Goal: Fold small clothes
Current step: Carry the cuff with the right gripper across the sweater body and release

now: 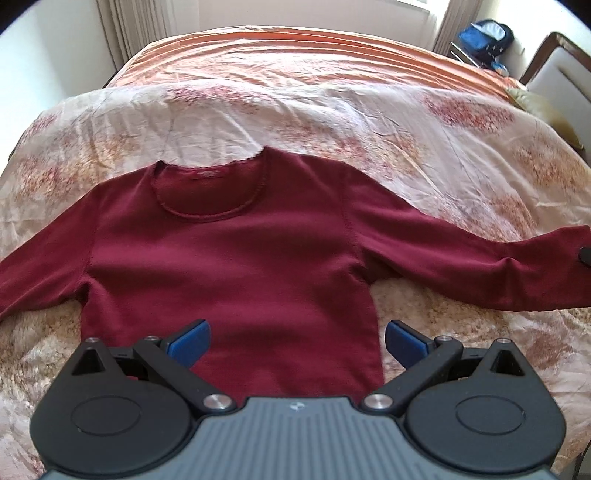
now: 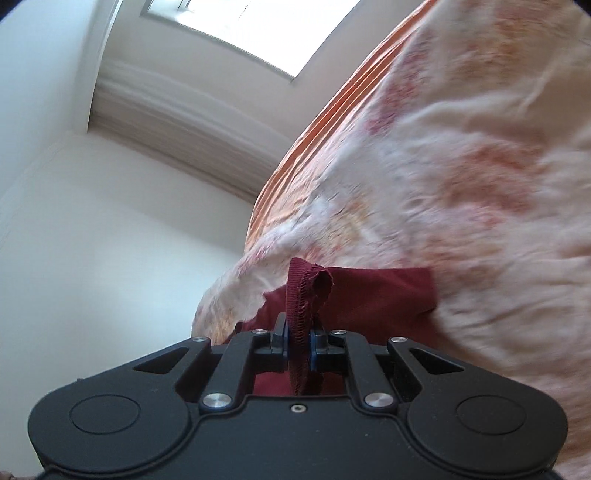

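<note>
A dark red long-sleeved sweater [image 1: 229, 251] lies face up on the bed, neck hole toward the far side. My left gripper [image 1: 295, 343] hovers above its lower hem, open, blue pads spread wide with nothing between them. The sweater's right sleeve [image 1: 480, 266] is stretched out and lifted at the right edge, where a black fingertip of the right gripper [image 1: 511, 255] shows. In the right wrist view my right gripper [image 2: 300, 345] is shut on the sleeve cuff [image 2: 308, 291], whose stitched edge sticks out past the pads. The view is tilted and blurred.
The bed carries a cream floral cover [image 1: 332, 110] with an orange striped band [image 1: 295, 48] at the far end. A blue bag [image 1: 485, 37] and a chair back [image 1: 557, 74] stand at the far right. Curtains [image 2: 177, 110] and a window [image 2: 258, 26] lie beyond the bed.
</note>
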A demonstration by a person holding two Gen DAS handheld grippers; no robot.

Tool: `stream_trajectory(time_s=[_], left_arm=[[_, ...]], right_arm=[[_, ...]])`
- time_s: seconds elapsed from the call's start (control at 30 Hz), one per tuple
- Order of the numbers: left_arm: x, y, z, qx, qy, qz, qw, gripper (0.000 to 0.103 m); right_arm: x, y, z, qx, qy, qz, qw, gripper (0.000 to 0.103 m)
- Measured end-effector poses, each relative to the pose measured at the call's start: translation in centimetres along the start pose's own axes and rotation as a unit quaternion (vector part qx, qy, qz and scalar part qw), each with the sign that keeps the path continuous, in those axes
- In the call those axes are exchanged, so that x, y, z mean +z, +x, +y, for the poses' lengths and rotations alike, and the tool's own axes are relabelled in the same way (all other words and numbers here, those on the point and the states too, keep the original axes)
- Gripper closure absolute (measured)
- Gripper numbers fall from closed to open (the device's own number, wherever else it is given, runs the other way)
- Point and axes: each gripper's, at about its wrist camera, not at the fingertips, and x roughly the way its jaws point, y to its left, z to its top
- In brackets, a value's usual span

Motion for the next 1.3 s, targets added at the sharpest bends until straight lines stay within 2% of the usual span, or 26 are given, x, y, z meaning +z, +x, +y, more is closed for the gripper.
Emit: stream_trajectory(time_s=[0.43,0.8,1.07,1.2,1.3], left_arm=[[-1.9,-0.9,14.8,-0.009,-0.041,0.004,0.9991,0.0],[-5.8,-2.5,28.0,0.021,-0.101,0.003,0.9946,0.0],[-8.5,-3.1,34.0,0.035,-0.142,0.009,0.9892,0.0],[-9.3,-3.0,35.8,0.039,-0.154,0.014,0.9872,0.0],[-9.5,-2.8,36.4,0.041,-0.158,0.017,0.9864,0.0]], right_arm=[[-5.1,14.0,11.9,-0.026,-0.03,0.038,0.999,0.092],[-9.6,29.6,21.1,-0.044,-0.089,0.098,0.99,0.092],[-13.9,41.5,25.3,-0.075,-0.147,0.161,0.973,0.092],[-16.2,46.0,25.7,-0.105,-0.167,0.184,0.963,0.092],[-17.4,48.5,25.3,-0.13,-0.168,0.196,0.957,0.086]])
